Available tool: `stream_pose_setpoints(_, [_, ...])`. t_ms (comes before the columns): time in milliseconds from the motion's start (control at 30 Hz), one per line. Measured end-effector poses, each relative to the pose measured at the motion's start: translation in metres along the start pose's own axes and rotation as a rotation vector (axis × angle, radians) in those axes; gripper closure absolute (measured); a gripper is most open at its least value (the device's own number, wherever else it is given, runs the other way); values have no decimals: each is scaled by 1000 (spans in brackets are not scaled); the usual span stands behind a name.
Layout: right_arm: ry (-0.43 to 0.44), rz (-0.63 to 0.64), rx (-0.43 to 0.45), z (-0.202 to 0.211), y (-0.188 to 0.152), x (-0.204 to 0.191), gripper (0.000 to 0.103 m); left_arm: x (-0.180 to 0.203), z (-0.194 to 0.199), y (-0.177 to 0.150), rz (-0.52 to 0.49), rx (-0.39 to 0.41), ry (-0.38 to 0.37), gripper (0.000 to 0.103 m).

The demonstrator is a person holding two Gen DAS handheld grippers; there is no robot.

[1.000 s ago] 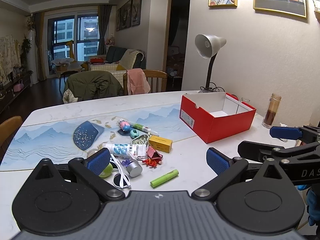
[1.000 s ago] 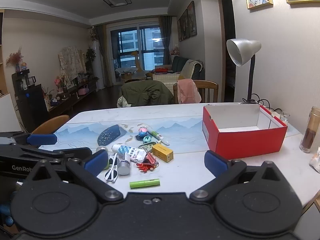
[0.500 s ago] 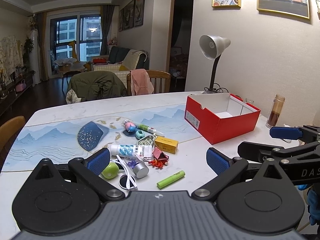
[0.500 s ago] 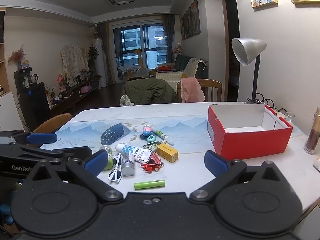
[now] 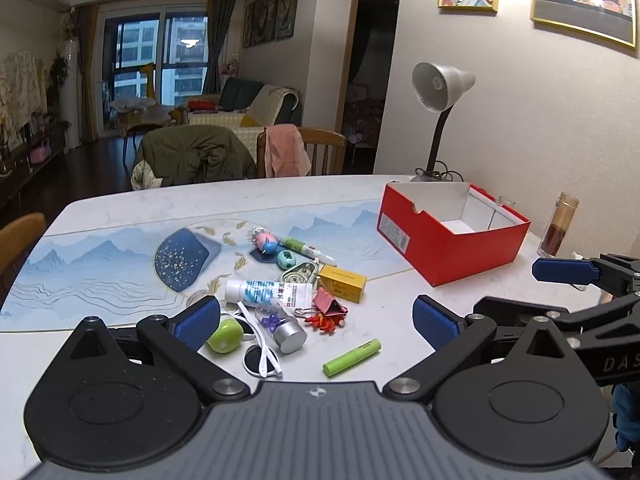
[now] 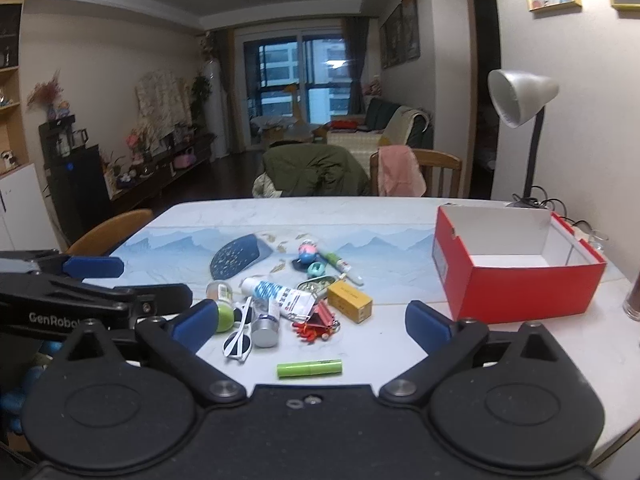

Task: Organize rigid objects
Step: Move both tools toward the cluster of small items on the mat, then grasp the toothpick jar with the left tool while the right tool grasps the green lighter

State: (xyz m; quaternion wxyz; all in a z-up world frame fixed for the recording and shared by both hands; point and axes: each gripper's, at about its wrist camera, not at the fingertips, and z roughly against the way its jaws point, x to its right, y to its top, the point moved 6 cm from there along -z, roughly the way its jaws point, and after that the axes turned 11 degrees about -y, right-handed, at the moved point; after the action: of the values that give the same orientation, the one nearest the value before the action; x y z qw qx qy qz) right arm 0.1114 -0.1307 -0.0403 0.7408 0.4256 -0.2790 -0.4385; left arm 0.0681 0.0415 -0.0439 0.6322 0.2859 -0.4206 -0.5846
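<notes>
A pile of small objects lies mid-table: a green tube, white sunglasses, a silver-capped jar, a white tube, a yellow box, a pink clip and a green ball. An open red box stands to the right. My left gripper is open and empty above the near side of the pile. My right gripper is open and empty, also short of the pile.
A blue-patterned mat covers the table's middle. A desk lamp and a brown glass jar stand near the wall on the right. Chairs with a green jacket and pink cloth stand at the far edge.
Both grippers have moved a little forward toward the pile and tilted slightly down; both stay open. Nothing on the table has moved.
</notes>
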Motion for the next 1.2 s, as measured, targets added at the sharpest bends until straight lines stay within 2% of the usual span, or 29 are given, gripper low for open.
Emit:
stream_pose_setpoints(400, [18,62,-75,-37,-11,8,7,-53,-48,-6,77,-62,96,0])
stream_pose_setpoints(500, [46,86,-106,-49,-17,11,9,-70,-66,-11,112,-90,124,0])
stream_pose_setpoints(767, [166,204,-184,-100,-39,1,16,-107,-110,-13,173,-152,222,0])
stream_pose_setpoints(833, [202,235,-211,-114,-45,-3,17,-112,-119,-13,183,-159,225,0])
stream_pose_setpoints(967, [255,300,-256,-142,-56,-8,18,-130,-140,-20,222,-202,292,0])
stream_pose_setpoints(1200, [353,498,-267,-175,-70,-24,28,-153,-166,-32,304,-262,316,1])
